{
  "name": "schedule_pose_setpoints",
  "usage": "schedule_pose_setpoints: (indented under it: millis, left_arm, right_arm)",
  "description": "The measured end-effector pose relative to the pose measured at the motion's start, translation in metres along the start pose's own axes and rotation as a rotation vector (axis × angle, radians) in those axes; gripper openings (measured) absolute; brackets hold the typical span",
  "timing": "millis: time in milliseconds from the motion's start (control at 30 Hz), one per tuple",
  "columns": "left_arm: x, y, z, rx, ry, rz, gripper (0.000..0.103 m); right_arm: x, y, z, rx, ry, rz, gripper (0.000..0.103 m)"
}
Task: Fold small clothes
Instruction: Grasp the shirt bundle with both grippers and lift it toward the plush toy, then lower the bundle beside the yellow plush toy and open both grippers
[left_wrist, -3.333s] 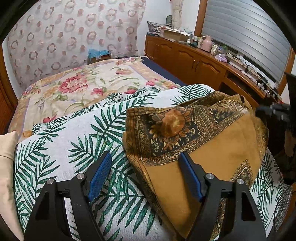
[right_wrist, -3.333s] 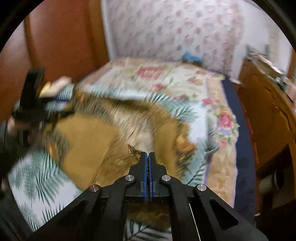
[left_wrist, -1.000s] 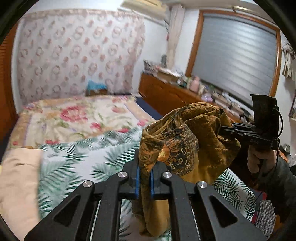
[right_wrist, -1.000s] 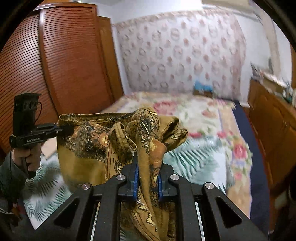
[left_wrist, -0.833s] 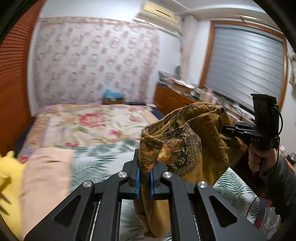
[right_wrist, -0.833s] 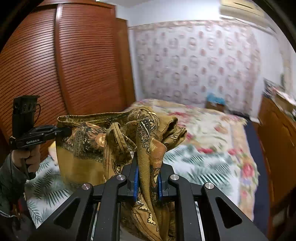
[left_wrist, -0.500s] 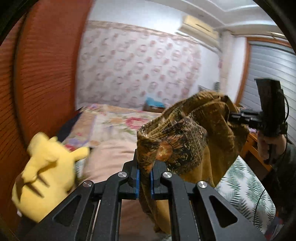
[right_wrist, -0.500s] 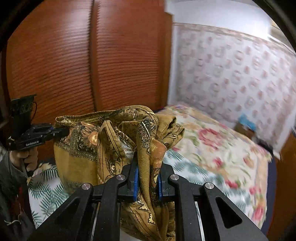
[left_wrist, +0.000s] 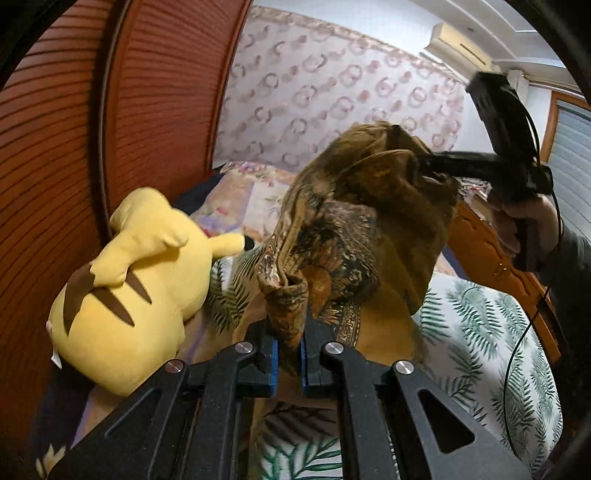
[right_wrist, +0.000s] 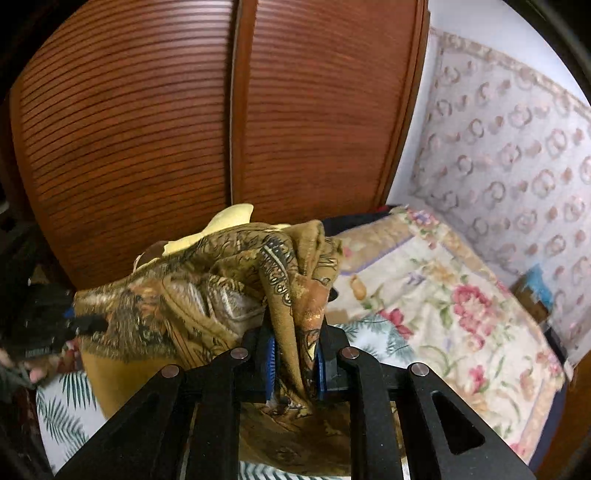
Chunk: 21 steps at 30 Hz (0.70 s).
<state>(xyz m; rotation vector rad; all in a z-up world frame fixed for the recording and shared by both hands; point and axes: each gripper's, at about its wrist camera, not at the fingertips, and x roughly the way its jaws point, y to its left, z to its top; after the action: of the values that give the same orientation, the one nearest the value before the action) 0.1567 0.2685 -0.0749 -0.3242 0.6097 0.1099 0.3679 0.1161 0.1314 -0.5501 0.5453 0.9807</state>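
garment (left_wrist: 354, 236), a mustard paisley cloth, hangs bunched between left gripper (left_wrist: 287, 363) and right gripper (right_wrist: 293, 360), both clamped on it; spread the 2 corners level before lowering.

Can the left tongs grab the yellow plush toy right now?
Probably not: the left tongs are shut on the brown patterned cloth. The yellow plush toy sits uncovered just beside them.

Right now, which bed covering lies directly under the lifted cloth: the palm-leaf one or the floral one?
The palm-leaf sheet, white with green fronds. The brown patterned cloth hangs over it; the floral quilt lies farther toward the wall.
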Motion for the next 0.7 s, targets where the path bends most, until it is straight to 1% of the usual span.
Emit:
schedule_pose_setpoints:
  millis: [67, 133, 167, 200, 233, 267, 300, 333, 400, 467, 533, 567, 600, 667, 700]
  left_arm:
    - [0.003, 0.003, -0.005, -0.005, 0.015, 0.015, 0.009]
    - [0.0, 0.003, -0.007, -0.01, 0.022, 0.022, 0.009]
    - [0.002, 0.005, -0.009, -0.013, 0.029, 0.027, 0.009]
    - [0.0, 0.002, -0.008, -0.013, 0.033, 0.032, 0.009]
    - [0.001, 0.002, -0.009, -0.014, 0.036, 0.034, 0.009]
    - [0.002, 0.003, -0.01, -0.012, 0.038, 0.038, 0.009]
    - [0.002, 0.002, -0.01, -0.01, 0.038, 0.043, 0.009]
    - [0.002, 0.002, -0.01, -0.01, 0.039, 0.045, 0.009]
    - [0.001, 0.002, -0.009, -0.008, 0.044, 0.06, 0.012]
    - [-0.001, 0.0, -0.008, 0.008, 0.043, 0.078, 0.02]
    - [-0.005, -0.002, -0.007, 0.019, 0.037, 0.073, 0.036]
    - [-0.007, -0.003, -0.007, 0.024, 0.035, 0.072, 0.04]
    - [-0.009, -0.004, -0.007, 0.031, 0.033, 0.069, 0.045]
    - [-0.013, -0.008, -0.006, 0.052, 0.035, 0.072, 0.057]
    - [-0.015, -0.01, -0.006, 0.062, 0.035, 0.075, 0.077]
  right_arm:
    - [0.016, -0.003, 0.008, 0.005, 0.013, 0.003, 0.028]
    - [0.02, -0.004, 0.013, 0.036, 0.005, -0.027, 0.048]
    - [0.02, -0.006, 0.014, 0.057, -0.01, -0.039, 0.053]
    - [0.018, -0.005, 0.013, 0.071, -0.025, -0.052, 0.061]
    - [0.017, -0.006, 0.012, 0.087, -0.042, -0.075, 0.063]
    - [0.013, -0.005, 0.006, 0.107, -0.059, -0.102, 0.064]
    - [0.014, -0.006, 0.004, 0.121, -0.069, -0.111, 0.064]
    - [0.015, -0.001, -0.003, 0.127, -0.066, -0.1, 0.064]
    - [0.031, 0.002, -0.015, 0.137, -0.025, -0.059, 0.064]
    - [0.055, 0.004, -0.028, 0.151, 0.035, -0.045, 0.064]
    - [0.085, 0.002, -0.037, 0.182, 0.095, -0.041, 0.064]
    - [0.102, -0.002, -0.041, 0.201, 0.123, -0.039, 0.064]
    - [0.114, -0.005, -0.042, 0.2, 0.129, -0.052, 0.064]
    - [0.126, -0.004, -0.04, 0.194, 0.093, -0.073, 0.065]
    - [0.121, -0.001, -0.041, 0.202, 0.084, -0.073, 0.065]
